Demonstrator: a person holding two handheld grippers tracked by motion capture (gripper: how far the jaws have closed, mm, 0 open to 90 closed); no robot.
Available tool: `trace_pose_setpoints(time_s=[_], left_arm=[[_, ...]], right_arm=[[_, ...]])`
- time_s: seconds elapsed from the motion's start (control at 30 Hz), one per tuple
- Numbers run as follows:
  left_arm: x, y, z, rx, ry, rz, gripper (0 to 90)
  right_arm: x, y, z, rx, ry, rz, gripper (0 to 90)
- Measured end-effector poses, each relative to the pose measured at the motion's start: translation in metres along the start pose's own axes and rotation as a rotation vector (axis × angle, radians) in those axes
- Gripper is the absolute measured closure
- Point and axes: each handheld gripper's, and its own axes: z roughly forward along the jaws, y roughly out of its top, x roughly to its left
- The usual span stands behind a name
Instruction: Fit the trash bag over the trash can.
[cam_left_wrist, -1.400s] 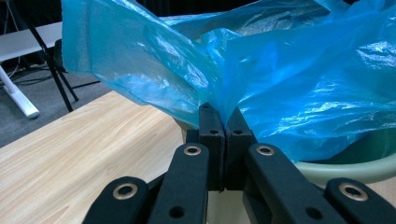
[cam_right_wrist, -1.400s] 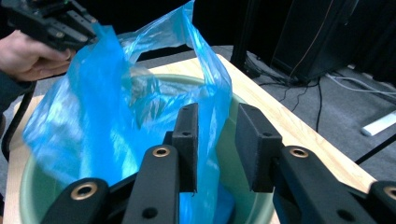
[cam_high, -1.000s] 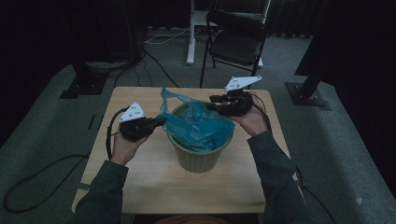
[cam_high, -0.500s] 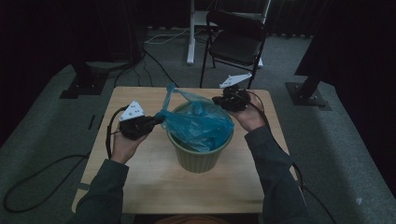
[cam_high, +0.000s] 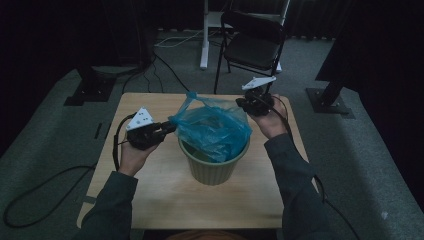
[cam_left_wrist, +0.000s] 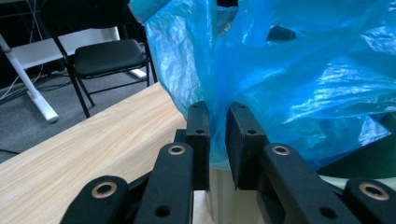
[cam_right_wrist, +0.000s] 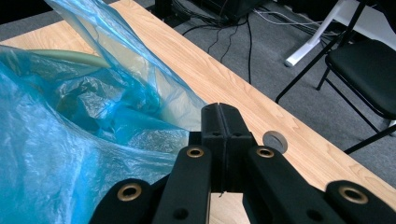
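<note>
1. One wooden table (cam_high: 150, 200) carries all the work. A person's two forearms come in over its near edge, each hand holding tongs.
2. One pale green bin (cam_high: 212, 167) stands upright between the two tongs, roughly mid-table. It lies to the right of the left gripper (cam_high: 167, 129) and to the left of, and nearer the person than, the right gripper (cam_high: 245, 102).
3. One blue plastic bag (cam_high: 215, 130) sits in the bin. Its mouth bulges above the rim and stretches across from one pair of tongs to the other. Crumpled film fills the inside, and nothing else can be made out in it.
4. The bag's long axis runs from tongs to tongs, so the coming move likely turns on drawing each side outward and down over the rim. Both hands are at the film, and the left is the one closer to the bin's wall.
5. In the left gripper view, the left tongs have just been opening. The jaws stand slightly apart with a fold of blue film hanging in the gap, not clamped.
6. In the right gripper view, the right tongs are pressed together just beside the bag's far corner. Whether any film is caught between them cannot be told.
7. One small grey disc (cam_right_wrist: 275, 141) lies on the table just beyond the right tongs' tips.
</note>
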Motion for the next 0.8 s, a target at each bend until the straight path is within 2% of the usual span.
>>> trace_pose_setpoints(time_s=[0.07, 0.13, 0.33, 0.43, 0.5, 0.6, 0.67, 0.77, 0.8], left_arm=[[-0.001, 0.001, -0.002, -0.009, -0.006, 0.001, 80.1], [-0.002, 0.003, -0.003, -0.011, -0.006, 0.009, 79.5], [-0.003, 0.01, -0.003, -0.023, 0.006, 0.009, 70.0], [-0.003, 0.014, -0.004, -0.042, 0.011, 0.01, 69.6], [-0.006, 0.015, -0.005, -0.061, 0.014, 0.015, 71.1], [-0.01, 0.016, -0.007, -0.086, -0.006, 0.031, 79.5], [-0.02, 0.018, -0.01, -0.102, -0.036, 0.066, 83.7], [-0.026, 0.017, -0.012, -0.108, -0.056, 0.074, 86.0], [-0.032, 0.014, -0.013, -0.102, -0.079, 0.084, 86.7]], right_arm=[[0.0, 0.0, 0.0, 0.006, -0.014, -0.003, 90.0], [0.0, -0.001, 0.001, 0.011, -0.008, -0.006, 90.0], [0.007, -0.001, 0.005, 0.015, 0.01, -0.028, 90.0], [0.009, -0.001, 0.007, 0.02, 0.014, -0.03, 90.0], [0.009, -0.001, 0.008, 0.023, 0.015, -0.034, 90.0], [0.009, -0.001, 0.008, 0.032, 0.008, -0.032, 90.0], [0.008, -0.002, 0.009, 0.034, -0.001, -0.029, 90.0], [0.008, -0.002, 0.009, 0.037, -0.007, -0.021, 90.0], [0.007, -0.002, 0.009, 0.038, -0.011, -0.021, 90.0]])
